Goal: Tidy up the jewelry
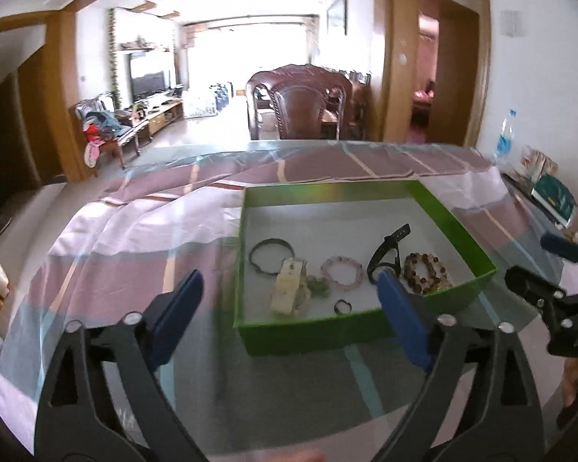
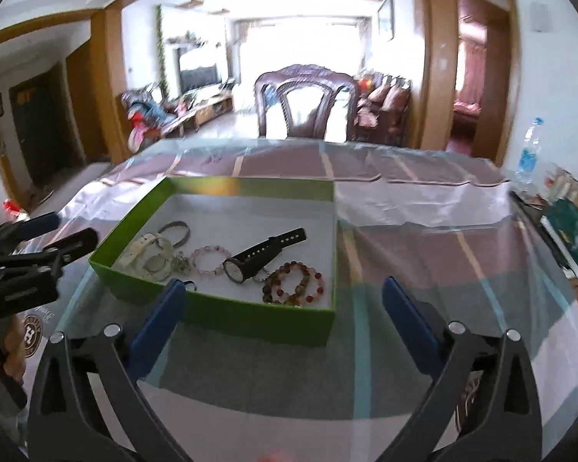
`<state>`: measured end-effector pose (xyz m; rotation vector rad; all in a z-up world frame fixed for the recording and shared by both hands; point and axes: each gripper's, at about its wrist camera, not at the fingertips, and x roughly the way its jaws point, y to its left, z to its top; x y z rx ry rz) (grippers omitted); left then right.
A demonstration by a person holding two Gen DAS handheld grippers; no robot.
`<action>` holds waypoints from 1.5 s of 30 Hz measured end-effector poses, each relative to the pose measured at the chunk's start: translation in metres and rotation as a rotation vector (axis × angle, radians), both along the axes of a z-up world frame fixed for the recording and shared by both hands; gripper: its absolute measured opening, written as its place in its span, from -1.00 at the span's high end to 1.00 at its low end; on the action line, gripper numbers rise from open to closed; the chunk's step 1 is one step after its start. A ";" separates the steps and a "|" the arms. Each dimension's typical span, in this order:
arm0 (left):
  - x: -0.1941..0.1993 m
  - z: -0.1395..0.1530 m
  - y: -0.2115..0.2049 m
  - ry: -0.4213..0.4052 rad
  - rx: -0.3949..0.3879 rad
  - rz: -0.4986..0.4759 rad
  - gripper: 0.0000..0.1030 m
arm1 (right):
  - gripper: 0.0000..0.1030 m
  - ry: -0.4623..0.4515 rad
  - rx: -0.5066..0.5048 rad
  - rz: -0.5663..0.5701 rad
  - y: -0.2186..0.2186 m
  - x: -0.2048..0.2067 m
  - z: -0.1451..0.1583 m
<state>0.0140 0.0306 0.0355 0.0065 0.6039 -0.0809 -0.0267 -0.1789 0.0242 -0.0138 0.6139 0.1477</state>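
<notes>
A green box (image 1: 312,325) sits on the cloth-covered table and holds several pieces of jewelry. Inside lie a black watch (image 1: 389,248), a brown bead bracelet (image 1: 425,272), a pink bead bracelet (image 1: 342,272), a dark bangle (image 1: 270,251), a cream watch (image 1: 289,288) and a small ring (image 1: 343,307). My left gripper (image 1: 289,281) is open just short of the box's near wall, with nothing held. In the right wrist view the green box (image 2: 250,319), black watch (image 2: 262,254) and brown bracelet (image 2: 294,283) lie ahead. My right gripper (image 2: 284,287) is open over the box's near right corner, empty.
A dark wooden chair (image 2: 306,102) stands at the table's far side. A water bottle (image 2: 530,150) and a green book (image 2: 574,235) sit at the right edge. The other gripper (image 2: 73,229) hovers left of the box. Bare tablecloth (image 2: 424,208) lies to the right.
</notes>
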 end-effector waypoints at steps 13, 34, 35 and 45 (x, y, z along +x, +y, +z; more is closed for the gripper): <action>-0.020 -0.030 -0.009 -0.040 0.063 0.011 -0.91 | -0.93 -0.053 -0.137 -0.027 0.027 -0.012 -0.037; -0.023 -0.036 -0.011 -0.039 0.076 -0.004 -0.92 | -0.93 -0.003 -0.086 -0.018 0.026 -0.009 -0.043; -0.023 -0.035 -0.011 -0.039 0.075 -0.005 -0.92 | -0.93 -0.002 -0.087 -0.018 0.026 -0.009 -0.043; -0.023 -0.037 -0.011 -0.034 0.076 -0.005 -0.92 | -0.93 -0.004 -0.086 -0.019 0.027 -0.009 -0.044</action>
